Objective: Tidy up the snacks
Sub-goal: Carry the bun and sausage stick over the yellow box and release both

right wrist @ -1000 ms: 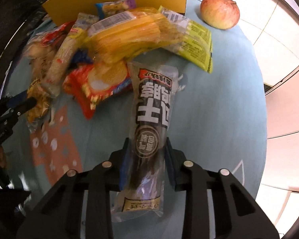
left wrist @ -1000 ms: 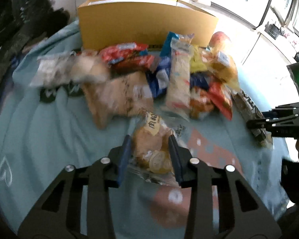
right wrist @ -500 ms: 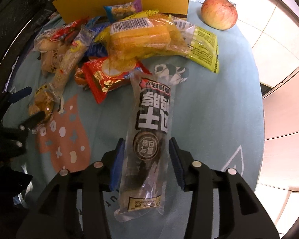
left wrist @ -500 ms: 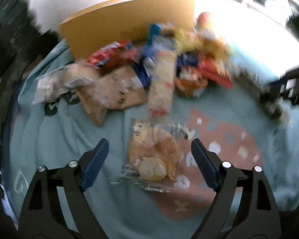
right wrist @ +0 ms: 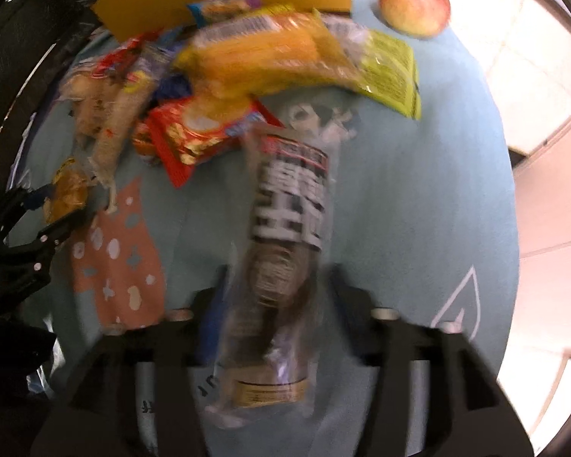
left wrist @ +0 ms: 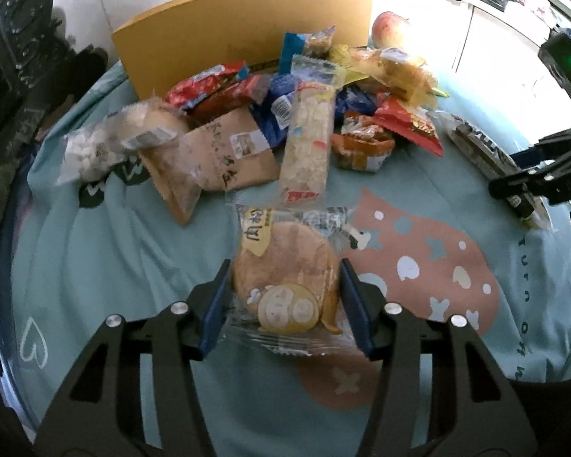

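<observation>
A round bun in a clear packet (left wrist: 285,262) lies flat on the teal cloth (left wrist: 114,266). My left gripper (left wrist: 283,301) straddles it; its jaws are closing and the blue pads (left wrist: 217,304) rest against the packet's sides. A long dark packet with white lettering (right wrist: 289,198) lies lengthwise between the jaws of my right gripper (right wrist: 278,304), which are opening, both pads standing off it. The right wrist view is blurred. The snack pile (left wrist: 308,114) sits beyond both grippers.
A yellow cardboard box (left wrist: 240,34) stands behind the pile, with an apple (right wrist: 415,3) beside it on the cloth. The cloth has a pink patch (left wrist: 418,266) between the two grippers. The table's edge curves close on the right (right wrist: 510,190).
The left jaws let go of the bun, swung wide and have come back in around it, now lying flat. The right jaws have spread off the dark packet.
</observation>
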